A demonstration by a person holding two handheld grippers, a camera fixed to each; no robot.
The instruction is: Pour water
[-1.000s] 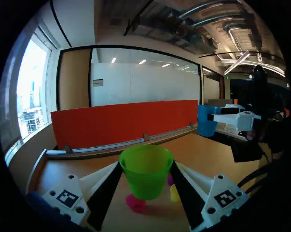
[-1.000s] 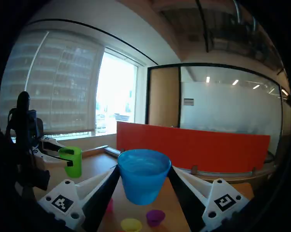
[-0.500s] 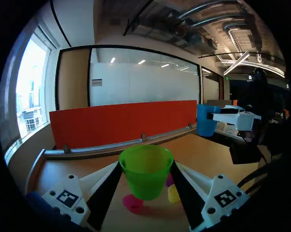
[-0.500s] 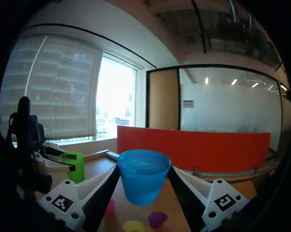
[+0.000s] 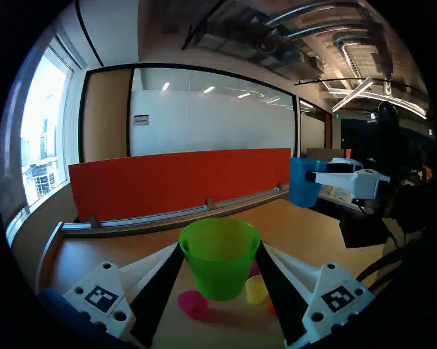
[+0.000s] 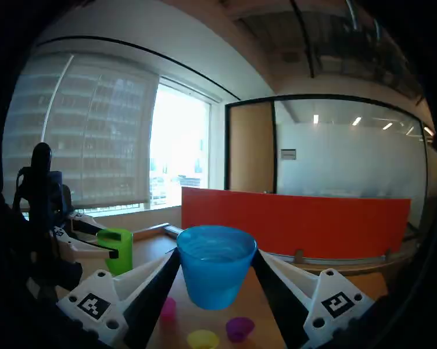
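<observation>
Holding two cups up over the table (image 5: 311, 227).
Gripping green cup (image 5: 219, 264) in left gripper (image 5: 219, 249), fingers pressed to both sides, upright. Gripping blue cup (image 6: 216, 276), water inside, in right gripper (image 6: 216, 259) the same way, upright, well apart from the green. Down on the wood: pink cup (image 5: 192, 302), yellow cup (image 5: 256, 289), purple cup (image 6: 239, 327).
</observation>
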